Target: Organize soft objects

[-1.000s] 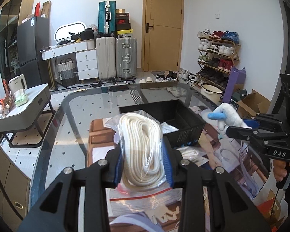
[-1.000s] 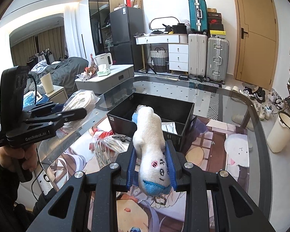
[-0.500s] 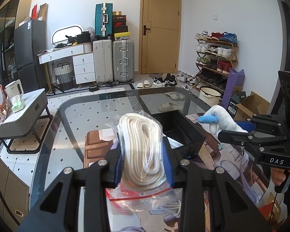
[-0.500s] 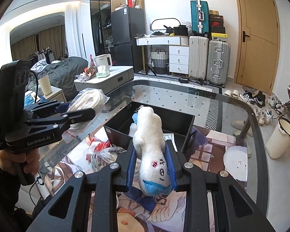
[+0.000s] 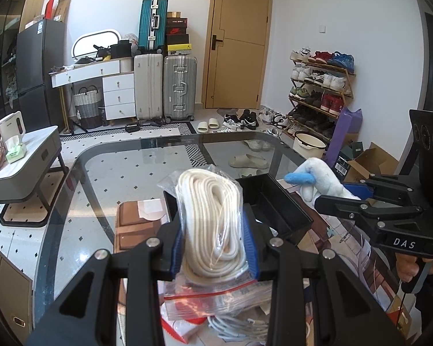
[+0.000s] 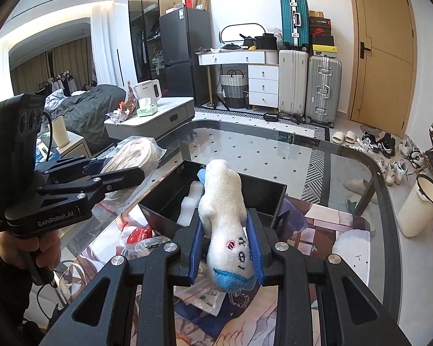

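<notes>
left gripper [image 5: 213,248] pinches a bagged coil of white rope [image 5: 209,219], lower centre of its frame. right gripper [image 6: 226,255] pinches a white plush toy with blue tip [image 6: 223,216], lower centre. black bin [image 6: 262,199] at mid-frame holds white soft items [image 6: 192,204]. glass table [image 6: 274,155] carries bagged cords [image 6: 138,245] at lower left, just beside the bin. both toy and rope hang above the bin's near edge.

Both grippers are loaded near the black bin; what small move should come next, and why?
Probably ease the right gripper forward and lower the plush toy into the black bin. The toy is clamped just short of the bin's open top, while the left gripper holds the bagged rope off to the side.
</notes>
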Demonstrator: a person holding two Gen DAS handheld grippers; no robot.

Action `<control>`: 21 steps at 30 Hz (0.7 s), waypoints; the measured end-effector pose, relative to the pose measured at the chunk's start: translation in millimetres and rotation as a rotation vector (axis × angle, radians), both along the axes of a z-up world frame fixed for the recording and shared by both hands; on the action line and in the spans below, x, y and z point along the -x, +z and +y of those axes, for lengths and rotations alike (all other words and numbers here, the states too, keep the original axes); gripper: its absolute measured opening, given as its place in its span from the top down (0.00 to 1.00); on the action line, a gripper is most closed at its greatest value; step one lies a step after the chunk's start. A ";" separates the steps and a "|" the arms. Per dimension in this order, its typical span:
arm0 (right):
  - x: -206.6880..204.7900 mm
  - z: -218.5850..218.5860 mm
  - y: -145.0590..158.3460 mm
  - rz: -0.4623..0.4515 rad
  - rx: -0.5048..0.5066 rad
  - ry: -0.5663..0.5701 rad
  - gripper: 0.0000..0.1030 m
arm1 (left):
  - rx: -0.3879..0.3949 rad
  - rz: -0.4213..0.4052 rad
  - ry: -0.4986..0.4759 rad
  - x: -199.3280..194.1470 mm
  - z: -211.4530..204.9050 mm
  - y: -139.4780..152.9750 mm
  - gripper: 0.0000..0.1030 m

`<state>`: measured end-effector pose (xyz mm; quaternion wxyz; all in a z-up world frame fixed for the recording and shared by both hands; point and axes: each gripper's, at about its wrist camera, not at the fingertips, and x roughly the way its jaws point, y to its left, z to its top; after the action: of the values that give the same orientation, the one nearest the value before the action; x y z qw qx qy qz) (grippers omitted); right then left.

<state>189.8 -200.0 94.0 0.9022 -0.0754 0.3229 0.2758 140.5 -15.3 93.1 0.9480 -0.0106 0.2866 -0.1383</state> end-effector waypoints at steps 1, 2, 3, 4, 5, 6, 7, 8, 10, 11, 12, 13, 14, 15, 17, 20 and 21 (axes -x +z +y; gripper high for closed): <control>-2.2 0.7 -0.4 0.002 -0.001 0.000 0.72 | 0.000 0.000 -0.001 -2.0 -0.3 -0.7 0.67; -5.2 1.2 -0.9 0.005 -0.002 0.000 0.72 | -0.001 0.001 0.001 -2.1 -0.4 -1.0 0.67; -6.7 2.5 -1.3 0.006 -0.001 -0.001 0.72 | -0.001 0.002 0.000 -4.9 0.0 -1.7 0.67; -9.5 2.9 -2.2 0.008 0.001 -0.002 0.72 | 0.001 0.003 0.000 -6.7 -0.4 -2.8 0.67; -14.1 3.5 -2.9 0.011 0.000 -0.002 0.72 | -0.001 0.004 0.001 -9.4 -0.5 -3.9 0.67; -16.4 4.8 -4.0 0.013 0.000 -0.003 0.72 | -0.004 0.005 0.001 -13.7 -0.6 -3.8 0.67; -19.0 6.0 -5.2 0.016 0.001 -0.003 0.72 | -0.005 0.006 0.002 -16.2 -1.1 -4.5 0.67; -22.7 7.4 -6.3 0.019 0.003 -0.003 0.72 | -0.007 0.006 0.004 -18.9 -1.4 -5.2 0.67; -27.6 9.2 -7.7 0.022 0.004 -0.002 0.72 | -0.008 0.007 0.004 -24.2 -2.5 -6.5 0.67; -30.9 10.4 -8.8 0.025 0.006 -0.002 0.72 | -0.008 0.008 0.003 -26.1 -2.5 -7.7 0.67; -33.1 11.1 -9.8 0.027 0.007 -0.002 0.72 | -0.010 0.007 0.003 -28.7 -2.9 -8.6 0.67; -35.4 11.9 -10.8 0.029 0.008 -0.001 0.72 | -0.013 0.007 0.003 -31.3 -3.7 -9.3 0.67; -38.4 12.9 -12.3 0.032 0.010 -0.001 0.72 | -0.016 0.008 0.001 -33.7 -4.7 -10.5 0.67; -40.6 13.8 -13.4 0.034 0.012 0.000 0.72 | -0.017 0.009 -0.001 -35.9 -5.3 -11.9 0.67; -44.6 15.9 -16.7 0.039 0.017 0.003 0.72 | -0.021 0.011 -0.004 -40.4 -5.6 -14.5 0.67; -51.6 17.9 -21.6 0.048 0.020 0.002 0.72 | -0.026 0.016 -0.008 -48.2 -7.9 -18.6 0.67; -54.3 18.6 -23.2 0.052 0.020 0.002 0.72 | -0.028 0.019 -0.009 -51.0 -8.6 -20.6 0.67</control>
<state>244.1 -181.4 70.8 0.8923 -0.0777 0.3491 0.2754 191.5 -23.9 72.6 0.9446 0.0028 0.2977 -0.1383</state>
